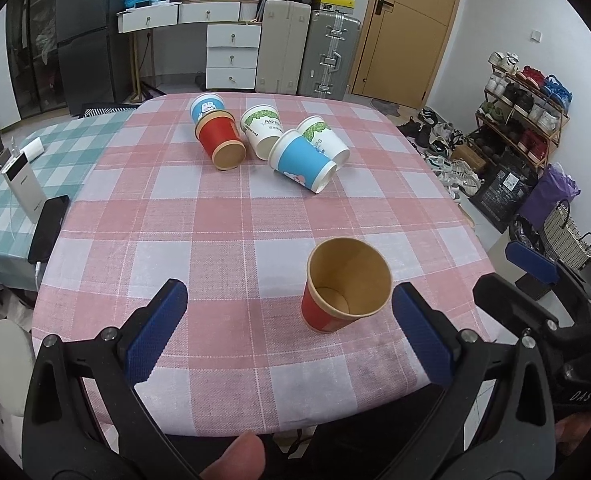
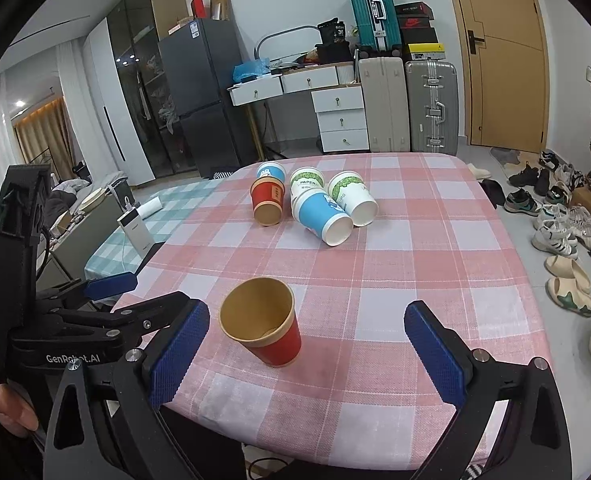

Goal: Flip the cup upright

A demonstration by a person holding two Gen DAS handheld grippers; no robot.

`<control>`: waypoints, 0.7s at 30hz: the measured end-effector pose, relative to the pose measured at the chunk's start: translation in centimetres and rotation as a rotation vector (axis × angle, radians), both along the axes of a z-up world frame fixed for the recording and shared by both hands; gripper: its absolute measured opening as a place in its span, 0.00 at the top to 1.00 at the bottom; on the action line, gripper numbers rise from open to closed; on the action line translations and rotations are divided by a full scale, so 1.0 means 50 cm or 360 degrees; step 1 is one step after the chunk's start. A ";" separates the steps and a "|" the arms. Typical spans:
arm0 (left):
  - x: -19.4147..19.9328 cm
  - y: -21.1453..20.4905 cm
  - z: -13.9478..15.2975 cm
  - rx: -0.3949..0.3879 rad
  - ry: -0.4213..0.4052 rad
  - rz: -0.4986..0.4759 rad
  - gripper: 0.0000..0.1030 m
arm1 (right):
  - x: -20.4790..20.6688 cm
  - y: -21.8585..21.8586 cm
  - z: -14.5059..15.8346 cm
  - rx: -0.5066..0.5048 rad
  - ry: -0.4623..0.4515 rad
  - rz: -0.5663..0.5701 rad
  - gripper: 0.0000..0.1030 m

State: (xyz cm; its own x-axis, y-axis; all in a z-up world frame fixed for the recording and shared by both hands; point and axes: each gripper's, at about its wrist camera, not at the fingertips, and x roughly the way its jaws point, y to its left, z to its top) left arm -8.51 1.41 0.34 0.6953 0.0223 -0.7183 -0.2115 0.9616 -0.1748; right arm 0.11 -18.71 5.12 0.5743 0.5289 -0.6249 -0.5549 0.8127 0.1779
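Standing upright on the pink checked tablecloth (image 1: 215,216), the red paper cup (image 1: 337,300) sits between both wide-spread, empty grippers, left (image 1: 291,320) and right (image 2: 307,344). Beyond it lies a white, green-printed cup reading "PAPER" (image 1: 261,130); "GenRobot.AI" marks the left gripper.

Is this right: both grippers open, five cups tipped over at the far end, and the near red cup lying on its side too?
Not quite. The near red cup stands upright, mouth up, as the right wrist view shows. The rest holds: left gripper and right gripper are both open, and the five cups at the far end lie on their sides.
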 end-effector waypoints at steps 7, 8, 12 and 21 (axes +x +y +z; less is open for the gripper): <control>-0.006 0.003 -0.004 0.0000 0.0007 -0.0002 0.01 | -0.008 0.013 0.007 -0.0022 -0.0051 0.0022 0.03; -0.007 0.004 -0.004 -0.0001 0.0006 -0.0002 0.01 | -0.008 0.015 0.008 -0.0018 -0.0056 0.0026 0.03; -0.007 0.004 -0.006 0.0001 0.0006 -0.0001 0.01 | -0.007 0.019 0.009 -0.0015 -0.0059 0.0026 0.03; -0.009 0.016 -0.012 -0.0009 0.0023 0.0020 0.01 | -0.005 0.021 0.008 -0.0010 -0.0054 0.0008 0.03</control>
State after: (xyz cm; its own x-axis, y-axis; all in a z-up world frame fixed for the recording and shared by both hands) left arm -8.96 2.21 -0.26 0.6846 0.0269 -0.7284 -0.2260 0.9579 -0.1770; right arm -0.16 -17.68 5.53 0.5923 0.5281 -0.6085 -0.5646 0.8108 0.1541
